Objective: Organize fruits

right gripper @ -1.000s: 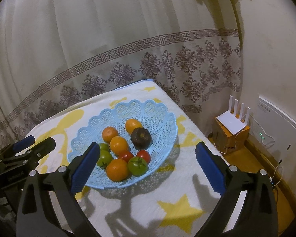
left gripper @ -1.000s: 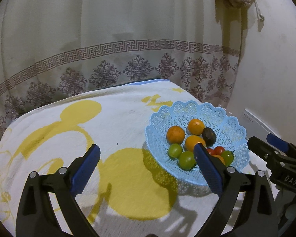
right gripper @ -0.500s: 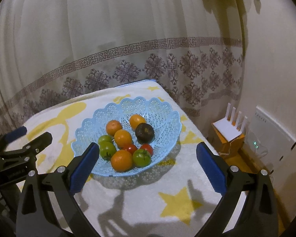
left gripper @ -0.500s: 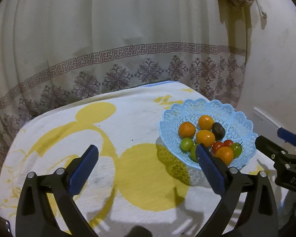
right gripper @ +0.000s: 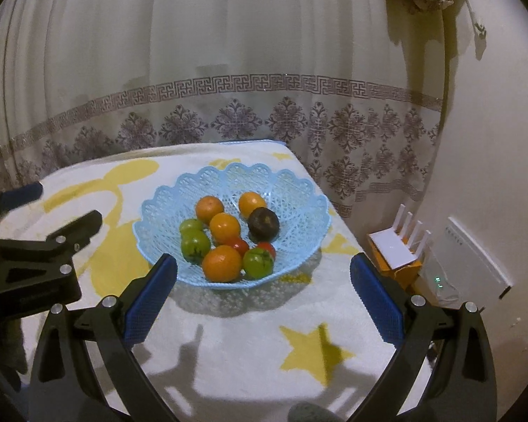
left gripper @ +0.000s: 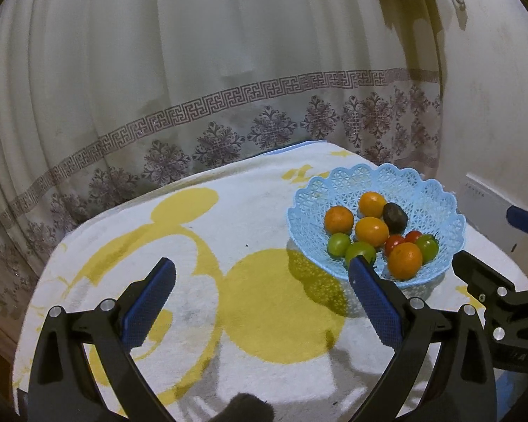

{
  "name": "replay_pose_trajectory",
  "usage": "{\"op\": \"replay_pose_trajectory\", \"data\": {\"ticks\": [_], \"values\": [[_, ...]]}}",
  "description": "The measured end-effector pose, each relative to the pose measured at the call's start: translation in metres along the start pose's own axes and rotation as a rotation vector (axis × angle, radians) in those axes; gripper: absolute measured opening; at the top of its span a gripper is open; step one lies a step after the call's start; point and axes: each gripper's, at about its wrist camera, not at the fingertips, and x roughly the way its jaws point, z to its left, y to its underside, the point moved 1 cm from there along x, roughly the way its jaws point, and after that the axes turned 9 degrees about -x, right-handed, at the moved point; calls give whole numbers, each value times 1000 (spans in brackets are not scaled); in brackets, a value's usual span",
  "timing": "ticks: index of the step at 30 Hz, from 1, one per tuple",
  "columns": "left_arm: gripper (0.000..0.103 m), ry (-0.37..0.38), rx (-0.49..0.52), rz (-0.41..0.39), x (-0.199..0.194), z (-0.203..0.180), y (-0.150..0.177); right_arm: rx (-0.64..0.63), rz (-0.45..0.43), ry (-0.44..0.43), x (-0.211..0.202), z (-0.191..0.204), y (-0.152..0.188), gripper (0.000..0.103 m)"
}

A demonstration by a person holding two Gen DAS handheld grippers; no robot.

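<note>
A light blue lattice basket point(left gripper: 436, 197) point(right gripper: 299, 193) stands on the white and yellow cloth at the table's right end. It holds several oranges point(left gripper: 371, 231) point(right gripper: 221, 263), green tomatoes point(left gripper: 338, 244) point(right gripper: 195, 245), two red tomatoes point(right gripper: 238, 245) and a dark round fruit point(left gripper: 395, 216) point(right gripper: 263, 224). My left gripper point(left gripper: 262, 276) is open and empty above the cloth, left of the basket. My right gripper point(right gripper: 263, 277) is open and empty, just in front of the basket. Each gripper shows at the edge of the other's view.
A patterned curtain point(left gripper: 211, 98) hangs behind the table. The cloth-covered table point(left gripper: 193, 232) drops off at its right edge. On the floor to the right stand a white router on an orange box point(right gripper: 399, 249) and a white panel point(right gripper: 475, 256) against the wall.
Both grippers have drawn back and up from the basket, so it looks smaller and farther. The fruits have not moved. Both grippers stay open.
</note>
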Motion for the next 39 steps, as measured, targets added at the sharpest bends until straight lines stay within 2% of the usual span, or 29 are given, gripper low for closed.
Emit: {"op": "replay_pose_trajectory", "data": {"ticks": [39], "values": [[98, 18, 85, 22, 7, -31, 0, 40, 24, 0, 5, -14, 12, 100]]}}
